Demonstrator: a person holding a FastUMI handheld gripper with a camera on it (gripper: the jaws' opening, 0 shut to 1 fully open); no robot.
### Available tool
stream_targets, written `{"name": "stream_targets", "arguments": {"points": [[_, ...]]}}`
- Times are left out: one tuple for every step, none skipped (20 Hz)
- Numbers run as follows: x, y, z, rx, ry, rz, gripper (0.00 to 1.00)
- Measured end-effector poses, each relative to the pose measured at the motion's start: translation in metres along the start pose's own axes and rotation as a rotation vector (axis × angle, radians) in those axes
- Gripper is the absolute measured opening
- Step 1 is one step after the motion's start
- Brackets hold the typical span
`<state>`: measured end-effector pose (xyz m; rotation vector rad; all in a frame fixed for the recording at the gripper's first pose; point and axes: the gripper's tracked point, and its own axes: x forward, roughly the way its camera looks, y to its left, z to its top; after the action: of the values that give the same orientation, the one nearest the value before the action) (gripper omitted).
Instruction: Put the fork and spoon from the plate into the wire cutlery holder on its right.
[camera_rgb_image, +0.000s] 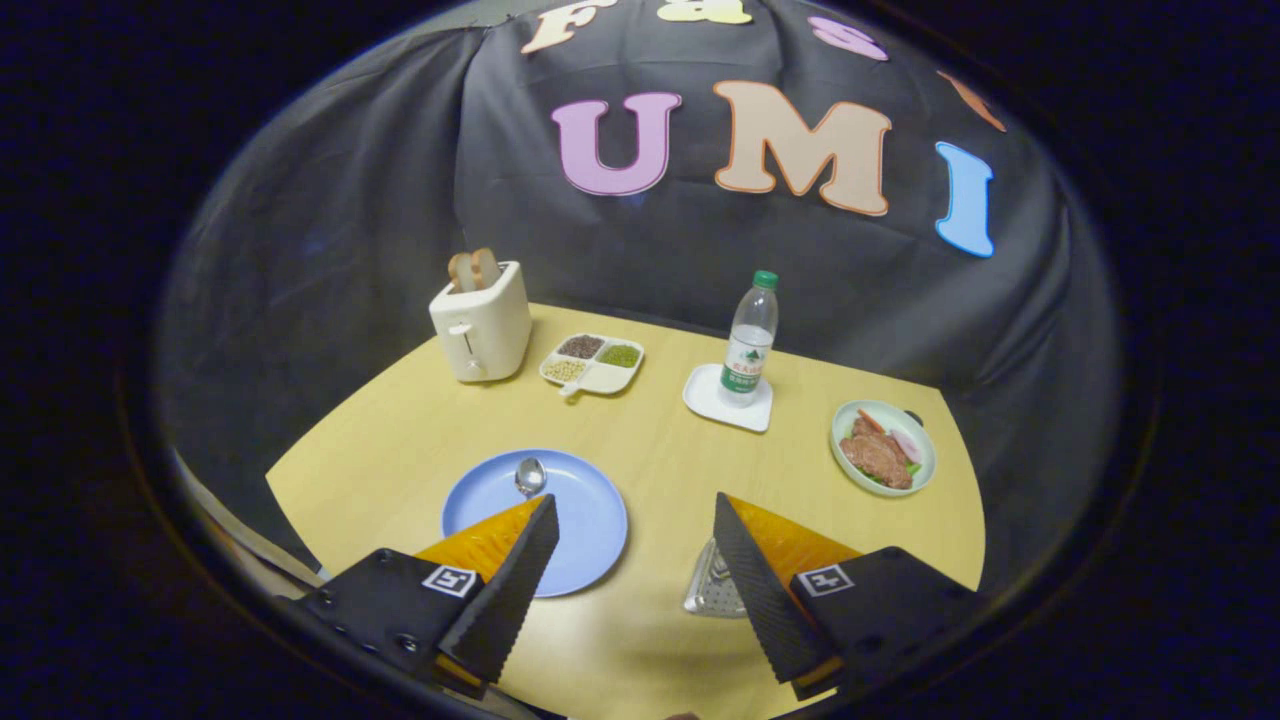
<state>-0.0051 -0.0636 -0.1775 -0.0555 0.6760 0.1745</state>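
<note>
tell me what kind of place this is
Likely a staged dining setup in a booth: a yellow table against black cloth, with a toaster, water bottle and blue plate. The claw is open.

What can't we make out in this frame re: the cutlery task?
- Fork: not made out; the left finger covers part of the blue plate.
- Spoon: bowl shows, handle runs under that finger.
- Wire cutlery holder: mostly behind the right finger; contents can't be told.
- Compartment tray: fillings too small to name.
- Claw: open, holding nothing, above the table.
</note>
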Motion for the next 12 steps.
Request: {"name": "stream_targets", "arguments": {"points": [[0.004, 0.009, -0.004, 0.004, -0.009, 0.005, 1.00], [0.008, 0.018, -0.008, 0.007, -0.015, 0.010, 1.00], [0.012, 0.028, -0.013, 0.007, -0.014, 0.016, 1.00], [0.017, 0.035, -0.017, 0.000, -0.018, 0.021, 1.00], [0.022, 0.043, -0.023, -0.013, -0.021, 0.023, 1.00], [0.028, 0.052, -0.028, -0.029, -0.018, 0.030, 1.00], [0.034, 0.061, -0.035, -0.041, -0.014, 0.034, 1.00], [0.039, 0.068, -0.042, -0.054, -0.006, 0.039, 1.00], [0.046, 0.074, -0.050, -0.067, 0.007, 0.044, 1.00], [0.053, 0.079, -0.057, -0.083, 0.017, 0.046, 1.00], [0.059, 0.082, -0.063, -0.104, 0.023, 0.043, 1.00], [0.066, 0.084, -0.071, -0.124, 0.039, 0.043, 1.00]]}}
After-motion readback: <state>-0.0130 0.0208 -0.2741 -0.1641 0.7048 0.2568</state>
